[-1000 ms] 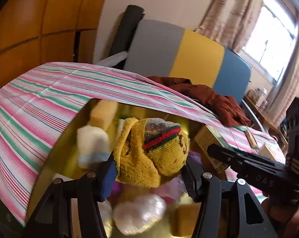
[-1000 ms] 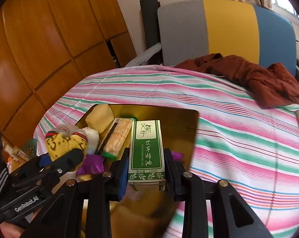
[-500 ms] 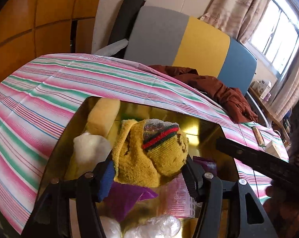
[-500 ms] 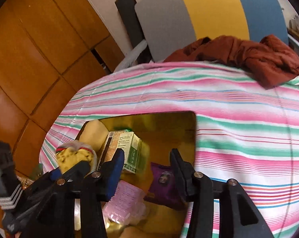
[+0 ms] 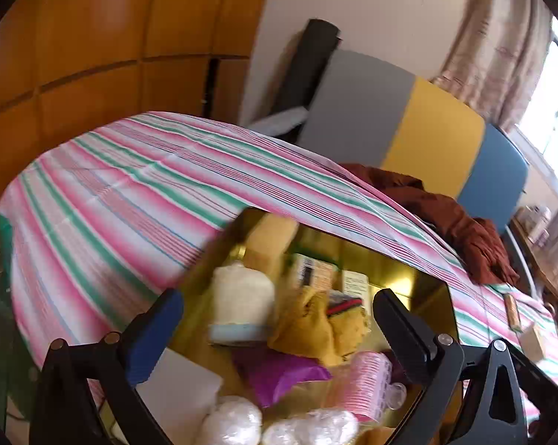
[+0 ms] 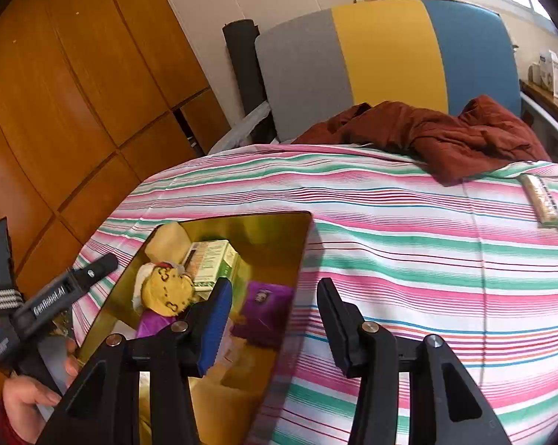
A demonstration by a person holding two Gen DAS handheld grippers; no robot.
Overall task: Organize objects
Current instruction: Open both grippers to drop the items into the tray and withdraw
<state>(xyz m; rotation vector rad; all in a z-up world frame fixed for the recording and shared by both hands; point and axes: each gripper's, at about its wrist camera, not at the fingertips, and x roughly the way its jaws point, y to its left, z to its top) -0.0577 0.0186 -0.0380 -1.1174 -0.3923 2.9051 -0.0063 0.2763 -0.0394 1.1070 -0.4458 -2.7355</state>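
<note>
A gold tray (image 5: 432, 285) (image 6: 282, 230) lies on the striped tablecloth. In it lie a yellow sock bundle (image 5: 323, 328) (image 6: 166, 291), a green-and-white box (image 6: 212, 263), a cream sponge (image 5: 269, 237), a white roll (image 5: 242, 296), a purple packet (image 6: 262, 306) and pink curlers (image 5: 364, 382). My left gripper (image 5: 279, 315) is open and empty above the tray, the sock below it. My right gripper (image 6: 275, 298) is open and empty over the tray's right edge.
A brown garment (image 6: 445, 129) lies at the table's far side before a grey-yellow-blue chair back (image 6: 386, 59). A snack bar (image 6: 542, 200) and small boxes (image 5: 534, 337) lie at the right. A wooden wall (image 6: 56, 92) stands at the left.
My left gripper opened and let the sock bundle drop into the tray, then pulled back. My right gripper released the green box into the tray earlier and has moved right.
</note>
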